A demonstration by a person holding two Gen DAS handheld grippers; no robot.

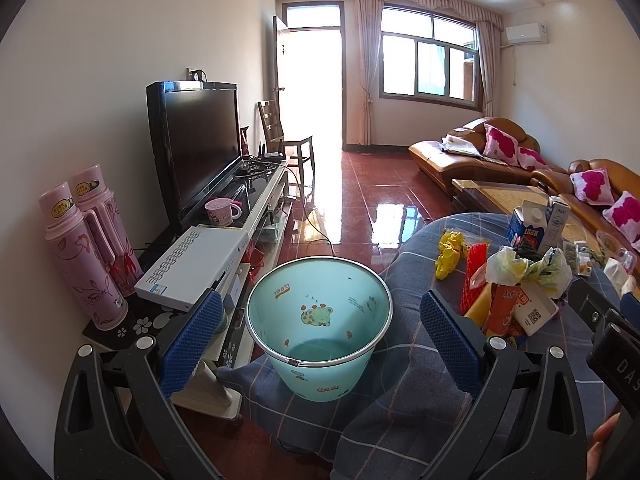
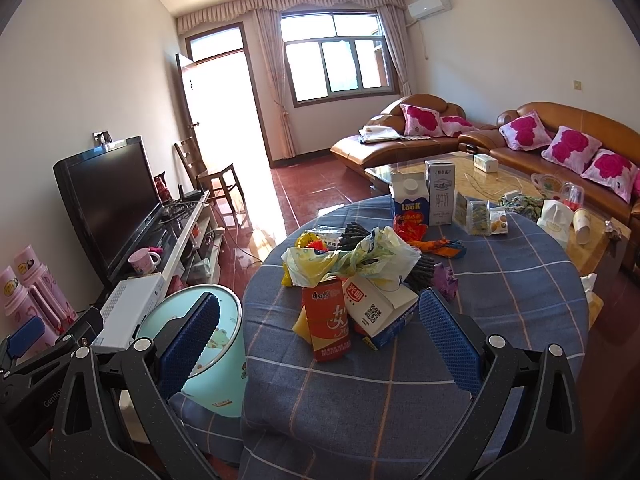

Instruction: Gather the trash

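Standing empty beside the round table (image 2: 520,280), on a lower surface draped in the same blue checked cloth, a pale green bin (image 1: 318,320) is framed between the parted fingers of the left gripper (image 1: 320,332). The right gripper (image 2: 320,336) is likewise held spread, nothing grasped. Just ahead of it, a heap of trash is noted on the tablecloth: a red carton (image 2: 328,324), a white box (image 2: 380,312), crumpled plastic bags (image 2: 360,260).

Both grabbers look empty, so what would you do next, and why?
Probably ease the right gripper forward onto the red carton: its fingers are open, that carton lies nearest between them, and the teal bin is still empty.
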